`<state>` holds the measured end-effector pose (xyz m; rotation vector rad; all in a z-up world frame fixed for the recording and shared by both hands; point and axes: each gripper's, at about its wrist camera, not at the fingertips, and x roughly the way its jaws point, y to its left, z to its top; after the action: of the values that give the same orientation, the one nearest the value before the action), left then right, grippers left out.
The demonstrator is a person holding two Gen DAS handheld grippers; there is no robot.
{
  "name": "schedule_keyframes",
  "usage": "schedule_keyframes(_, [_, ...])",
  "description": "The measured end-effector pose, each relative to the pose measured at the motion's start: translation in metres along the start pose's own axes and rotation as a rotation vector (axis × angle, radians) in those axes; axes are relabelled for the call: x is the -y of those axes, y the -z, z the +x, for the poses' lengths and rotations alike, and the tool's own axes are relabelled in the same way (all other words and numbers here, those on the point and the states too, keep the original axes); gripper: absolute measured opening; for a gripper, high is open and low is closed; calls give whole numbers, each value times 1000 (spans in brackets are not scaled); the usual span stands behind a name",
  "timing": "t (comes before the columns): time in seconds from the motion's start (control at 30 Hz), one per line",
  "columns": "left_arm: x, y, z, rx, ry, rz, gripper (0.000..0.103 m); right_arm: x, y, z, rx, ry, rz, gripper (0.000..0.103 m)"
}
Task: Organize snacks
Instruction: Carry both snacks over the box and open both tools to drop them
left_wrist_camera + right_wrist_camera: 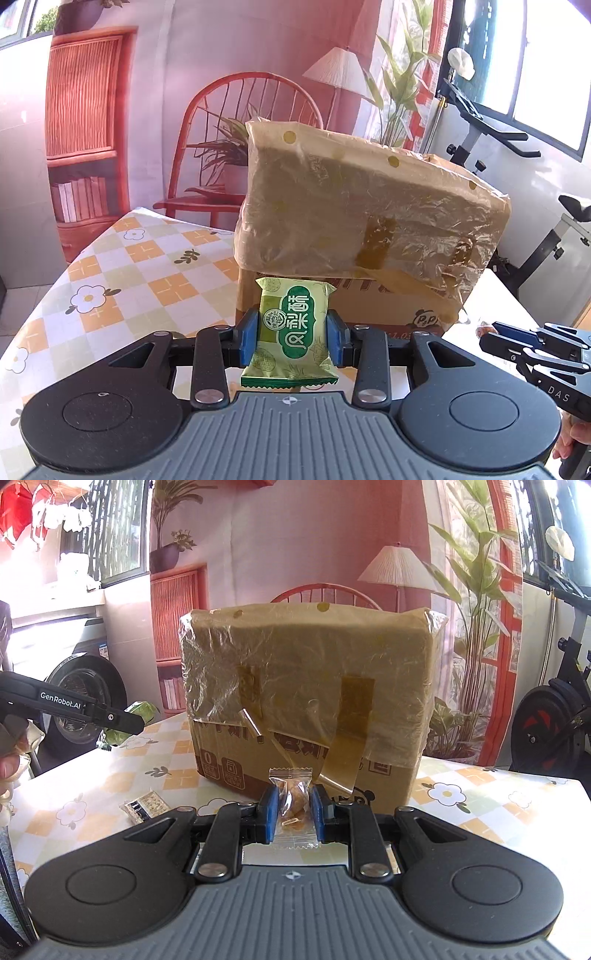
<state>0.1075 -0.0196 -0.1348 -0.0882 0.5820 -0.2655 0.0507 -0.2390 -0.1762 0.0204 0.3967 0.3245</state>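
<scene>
Left gripper (291,341) clamped on green pack (290,334), long axis upright, mid-frame before box (369,206). Right gripper (293,810) pinching clear packet (293,808) likewise, box dead ahead; cracker (144,806) lower left on table (480,812)

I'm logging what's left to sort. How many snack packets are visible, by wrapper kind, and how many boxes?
Green packet, in left hand-held gripper: 1
Clear packet, in right hand-held gripper: 1
Cracker packet lying on table: 1
Cardboard box: 1
Total: 3 packets, 1 box
</scene>
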Motion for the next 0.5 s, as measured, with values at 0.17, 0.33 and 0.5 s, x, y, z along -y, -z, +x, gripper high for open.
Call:
schedule_keyframes(0.17, [5,-28,-9,72,28,-1,40,3,-23,-7,53,2,-15,21])
schedule_keyframes(0.33, [18,-58,-15,152,57,32,40,2,-61,-12,147,-14,-37,21])
schedule_keyframes(0.5, [33,-89,-1,189,79,71,40,9,-96,4,186,51,-51,21])
